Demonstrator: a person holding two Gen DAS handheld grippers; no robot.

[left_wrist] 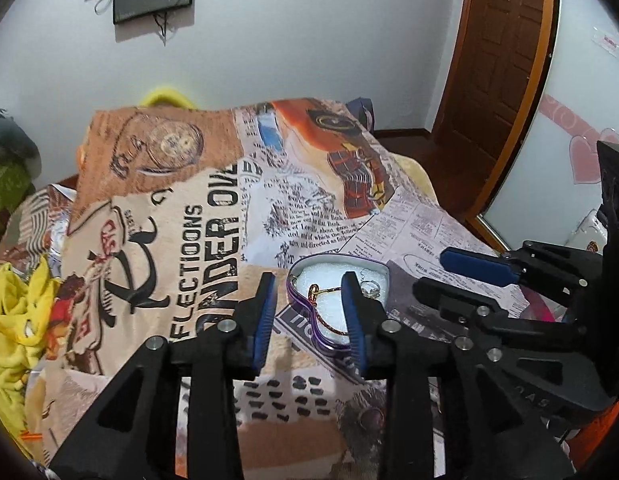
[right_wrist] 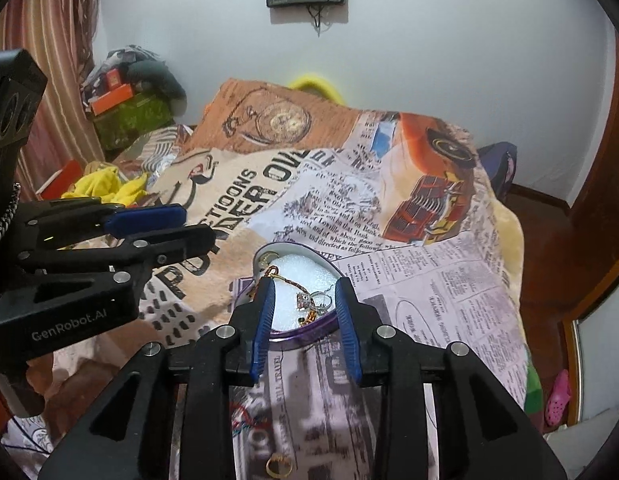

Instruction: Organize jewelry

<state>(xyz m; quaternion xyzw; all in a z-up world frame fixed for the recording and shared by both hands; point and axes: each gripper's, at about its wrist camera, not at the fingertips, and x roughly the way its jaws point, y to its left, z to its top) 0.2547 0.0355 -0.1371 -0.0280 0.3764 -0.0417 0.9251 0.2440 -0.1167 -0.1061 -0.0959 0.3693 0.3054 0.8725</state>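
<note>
The purple heart tin (right_wrist: 305, 334) with rings and chain sits mid-bed on the soft printed blanket (right_wrist: 429, 280); both the left tongs (left_wrist: 311, 312) and right tongs (right_wrist: 305, 322) stand apart, empty; a nudge could tip it, while the gold ring (right_wrist: 278, 467) near the bed's front edge may get lost.

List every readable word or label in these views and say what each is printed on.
"GenRobot.AI": side of the left gripper.
"FLECTIOONS" and "NDER OV", cut off: big black print on the blanket.
"SLEEP WORK": newspaper print, same blanket.
"TRAVEL": blanket print near the purple jewelry tin.
Fine newspaper columns: too small to read.
</note>
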